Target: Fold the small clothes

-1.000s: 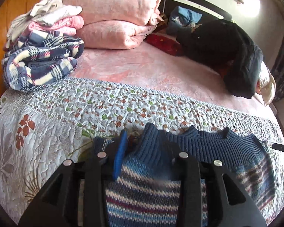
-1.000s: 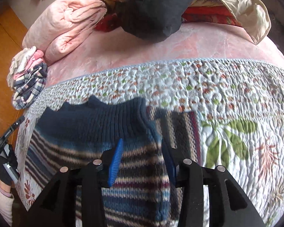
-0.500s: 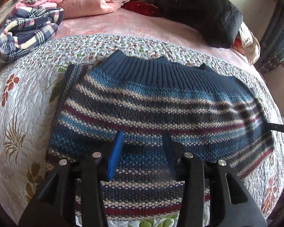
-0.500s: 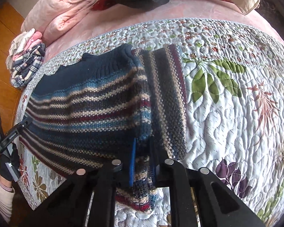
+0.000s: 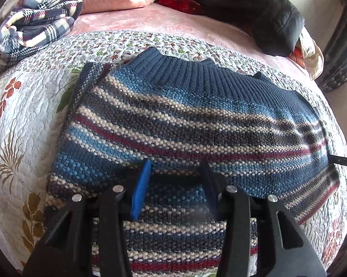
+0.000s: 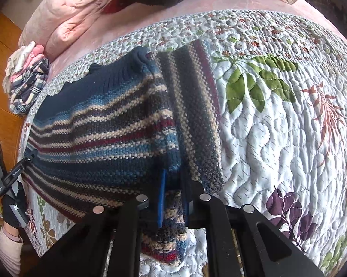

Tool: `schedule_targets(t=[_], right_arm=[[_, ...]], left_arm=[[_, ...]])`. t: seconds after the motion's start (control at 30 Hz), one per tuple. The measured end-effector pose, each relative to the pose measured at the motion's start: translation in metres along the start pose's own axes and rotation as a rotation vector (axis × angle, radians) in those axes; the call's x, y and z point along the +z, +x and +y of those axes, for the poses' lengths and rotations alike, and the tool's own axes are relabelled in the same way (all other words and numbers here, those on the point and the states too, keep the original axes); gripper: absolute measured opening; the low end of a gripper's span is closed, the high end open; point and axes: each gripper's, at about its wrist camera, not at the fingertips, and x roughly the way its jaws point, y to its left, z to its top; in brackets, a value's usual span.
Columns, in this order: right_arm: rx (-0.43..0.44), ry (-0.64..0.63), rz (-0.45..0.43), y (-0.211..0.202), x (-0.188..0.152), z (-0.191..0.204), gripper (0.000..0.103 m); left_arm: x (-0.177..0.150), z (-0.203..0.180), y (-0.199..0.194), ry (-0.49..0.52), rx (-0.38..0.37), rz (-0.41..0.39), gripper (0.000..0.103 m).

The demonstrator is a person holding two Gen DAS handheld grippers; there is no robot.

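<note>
Left wrist view: the left gripper (image 5: 177, 182) hangs spread wide and empty over the striped sweater (image 5: 185, 124) lying just ahead on the quilt (image 5: 23, 115); one-sided lifting could skew the fold.

Right wrist view: the right gripper (image 6: 173, 194) is pinched narrow on the sweater's hem (image 6: 171, 184), sleeve (image 6: 196, 115) just beyond; the chunky knit may slip out.

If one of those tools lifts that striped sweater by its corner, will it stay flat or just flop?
Probably flop: the striped sweater is a chunky, loose knit, and the bit pinched in the right tool already droops and bunches. It likely has some weight, given the thick yarn. It should not slip easily; the bumpy stitches look grippy against the quilt.
</note>
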Motion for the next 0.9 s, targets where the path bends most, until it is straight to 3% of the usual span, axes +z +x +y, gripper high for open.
schedule_targets(t=[0.07,0.13,0.2,0.27,0.37,0.47,0.53,0.7,0.83,0.9], right_arm=[[0.009,0.000,-0.001,-0.002,0.000,0.000,0.015],[0.044,0.009,-0.007,-0.007,0.001,0.000,0.025],[0.097,0.015,-0.038,-0.019,0.000,0.001,0.059],[0.050,-0.001,-0.090,-0.035,-0.001,0.003,0.086],[0.049,-0.012,-0.123,-0.052,-0.002,-0.005,0.086],[0.075,0.019,-0.066,-0.044,-0.001,-0.021,0.087],[0.135,0.048,-0.012,-0.030,-0.002,-0.029,0.087],[0.190,0.097,0.031,0.002,-0.005,-0.038,0.088],[0.201,0.090,-0.003,0.006,-0.003,-0.035,0.087],[0.201,0.082,-0.009,0.007,0.001,-0.032,0.081]], left_arm=[[0.000,0.000,0.000,-0.004,-0.002,0.000,0.044],[0.001,0.000,0.000,-0.006,-0.003,0.003,0.044],[0.001,-0.001,-0.002,-0.011,-0.002,0.005,0.043],[0.000,-0.002,-0.008,-0.023,0.003,0.005,0.043],[0.000,-0.003,-0.018,-0.040,-0.017,-0.008,0.044],[0.000,-0.008,-0.023,-0.044,-0.045,-0.004,0.045],[0.000,-0.012,-0.021,-0.041,-0.050,0.000,0.045],[0.004,-0.018,-0.012,-0.043,-0.057,0.010,0.045],[0.007,-0.017,-0.006,-0.044,-0.049,0.014,0.045],[0.007,-0.015,-0.004,-0.051,-0.048,0.019,0.045]])
